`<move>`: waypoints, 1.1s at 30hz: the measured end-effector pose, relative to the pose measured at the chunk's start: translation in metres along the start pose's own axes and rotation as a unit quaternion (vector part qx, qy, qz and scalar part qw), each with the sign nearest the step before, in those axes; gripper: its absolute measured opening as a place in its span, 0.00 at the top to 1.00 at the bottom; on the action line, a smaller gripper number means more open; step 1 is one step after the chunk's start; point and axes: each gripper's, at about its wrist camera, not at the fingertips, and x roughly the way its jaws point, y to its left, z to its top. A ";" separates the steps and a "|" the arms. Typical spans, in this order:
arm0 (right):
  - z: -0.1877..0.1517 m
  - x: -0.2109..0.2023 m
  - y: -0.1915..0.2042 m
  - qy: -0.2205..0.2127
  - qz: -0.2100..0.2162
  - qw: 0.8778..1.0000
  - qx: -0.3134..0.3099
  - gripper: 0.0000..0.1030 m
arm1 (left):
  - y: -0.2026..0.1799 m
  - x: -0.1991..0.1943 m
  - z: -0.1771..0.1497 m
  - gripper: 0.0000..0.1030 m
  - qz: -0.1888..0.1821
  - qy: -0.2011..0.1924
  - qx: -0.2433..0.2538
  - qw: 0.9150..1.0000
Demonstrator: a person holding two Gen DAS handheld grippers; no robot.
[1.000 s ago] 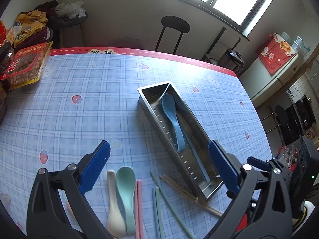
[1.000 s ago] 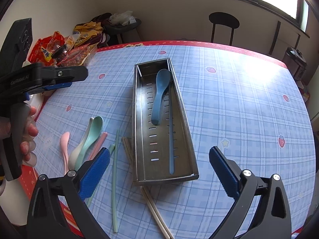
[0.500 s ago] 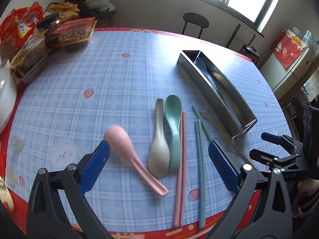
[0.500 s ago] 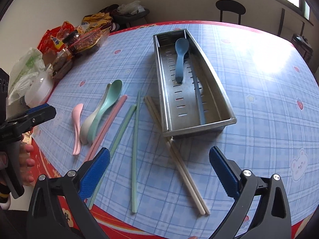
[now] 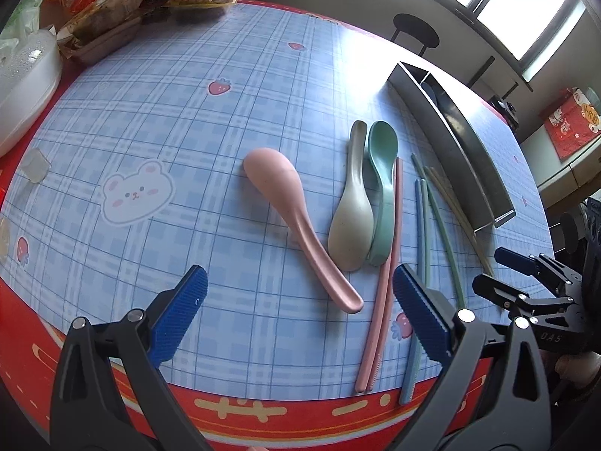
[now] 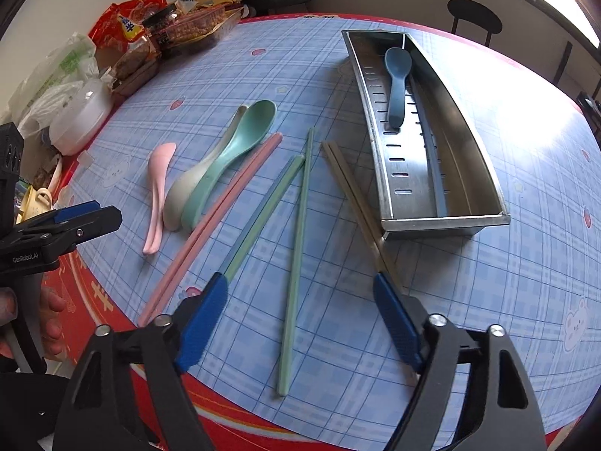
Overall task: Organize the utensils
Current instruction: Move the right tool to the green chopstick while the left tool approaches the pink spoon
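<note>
Spoons (image 5: 351, 203) and chopsticks (image 6: 295, 259) near bench (image 6: 488, 300) front edge, beside tray (image 6: 443, 221). Left gripper (image 5: 298, 310) wide, empty. Right gripper (image 6: 300, 319) closing, still apart, empty.

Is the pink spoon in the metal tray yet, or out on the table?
Out. The pink spoon lies on the tablecloth, left of the metal tray, which holds only a blue spoon.

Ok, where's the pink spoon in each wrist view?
Left wrist: pink spoon lies centre frame, bowl up-left, handle running down-right between the open jaws.
Right wrist: pink spoon sits left of centre, handle toward the table edge.
Shared landmark: the green spoon, beside the cream spoon next to it in both.
</note>
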 end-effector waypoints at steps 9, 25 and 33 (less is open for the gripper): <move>0.000 0.013 0.006 0.019 0.011 1.000 -0.010 0.67 | 0.009 0.011 0.000 0.05 0.002 0.026 -0.019 0.999; 0.000 0.025 -0.001 0.037 0.018 0.999 0.002 0.93 | 0.023 0.011 0.006 0.28 0.005 0.032 -0.048 0.998; -0.001 0.025 -0.004 0.036 0.028 0.999 0.013 0.93 | 0.029 0.012 0.010 0.58 -0.017 0.037 -0.055 0.998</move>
